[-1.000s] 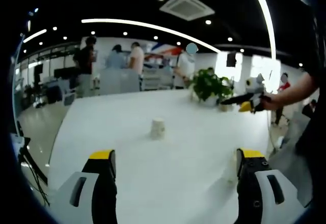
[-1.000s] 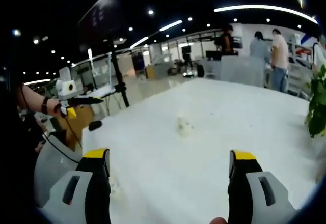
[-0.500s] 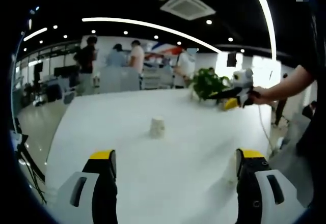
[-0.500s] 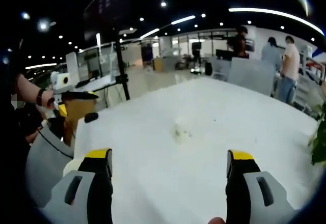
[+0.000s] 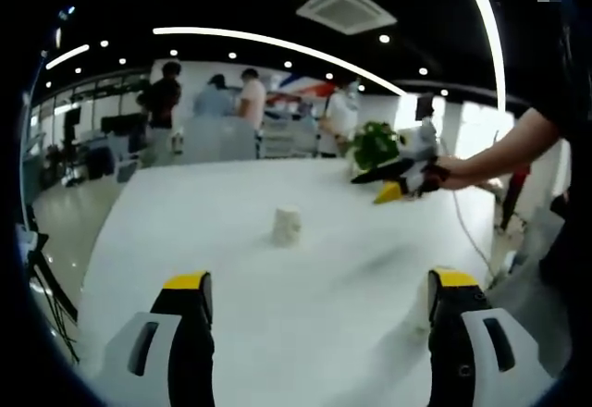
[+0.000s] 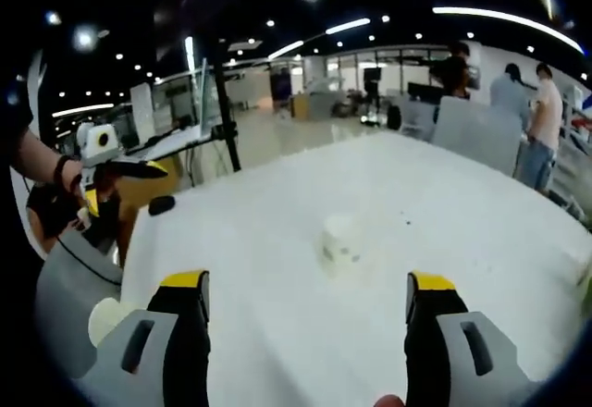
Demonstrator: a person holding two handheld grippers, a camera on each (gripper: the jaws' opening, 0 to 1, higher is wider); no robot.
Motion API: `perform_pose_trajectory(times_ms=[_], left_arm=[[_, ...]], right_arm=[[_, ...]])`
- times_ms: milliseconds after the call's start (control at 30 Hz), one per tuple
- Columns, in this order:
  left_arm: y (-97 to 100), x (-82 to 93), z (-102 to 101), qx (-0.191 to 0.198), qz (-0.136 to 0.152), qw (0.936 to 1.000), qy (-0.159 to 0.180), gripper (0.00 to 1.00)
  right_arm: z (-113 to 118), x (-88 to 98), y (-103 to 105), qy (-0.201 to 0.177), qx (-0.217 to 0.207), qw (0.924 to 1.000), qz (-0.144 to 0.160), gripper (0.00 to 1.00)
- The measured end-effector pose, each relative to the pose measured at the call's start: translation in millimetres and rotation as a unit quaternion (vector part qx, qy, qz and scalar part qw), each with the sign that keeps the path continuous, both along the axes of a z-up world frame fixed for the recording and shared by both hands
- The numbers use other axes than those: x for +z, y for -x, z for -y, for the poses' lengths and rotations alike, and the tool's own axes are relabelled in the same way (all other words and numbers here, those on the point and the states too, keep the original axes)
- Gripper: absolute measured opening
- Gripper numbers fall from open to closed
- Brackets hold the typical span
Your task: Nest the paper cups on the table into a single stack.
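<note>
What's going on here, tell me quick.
A person holds a two-jaw gripper in each hand over a white table. A single paper cup stands upside down near the middle. Both the left gripper and the right gripper are open and hold nothing. The right gripper hangs above the table's far side, by a potted plant. No stacking has begun.

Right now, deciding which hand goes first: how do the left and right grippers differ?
The right gripper reaches over the table; the left gripper is held back by the table's edge. The paper cup shows larger ahead of the right gripper than of the left gripper, so it seems nearer. Both have fingers wide open, empty.
</note>
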State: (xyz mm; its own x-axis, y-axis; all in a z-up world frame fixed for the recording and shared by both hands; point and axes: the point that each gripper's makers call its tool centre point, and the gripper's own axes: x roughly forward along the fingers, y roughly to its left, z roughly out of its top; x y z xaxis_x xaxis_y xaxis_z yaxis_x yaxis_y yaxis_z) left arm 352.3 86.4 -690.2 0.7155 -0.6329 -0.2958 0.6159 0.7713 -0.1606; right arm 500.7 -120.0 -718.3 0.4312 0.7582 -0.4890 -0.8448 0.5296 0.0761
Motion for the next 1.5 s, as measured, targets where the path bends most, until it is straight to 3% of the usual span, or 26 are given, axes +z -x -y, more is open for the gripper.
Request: perform_pose_trajectory(times_ms=[367, 1000, 1500], left_arm=[[2.0, -10.1, 5, -0.005, -0.011, 0.9999, 0.005, 0.95], [-5.5, -12.0, -4, 0.008, -0.009, 0.9999, 0.005, 0.95], [-11.1, -17.9, -9, 0.019, -0.011, 0.9996, 0.016, 0.94]], right_arm=[[-23, -24.5, -30, 0.021, 0.019, 0.9996, -0.007, 0.82], [-56, -60.3, -70, 0.064, 0.054, 0.9962, -0.025, 0.76], [-61, -86.4, -76, 0.071, 0.055, 0.9948, -0.048, 0.71]])
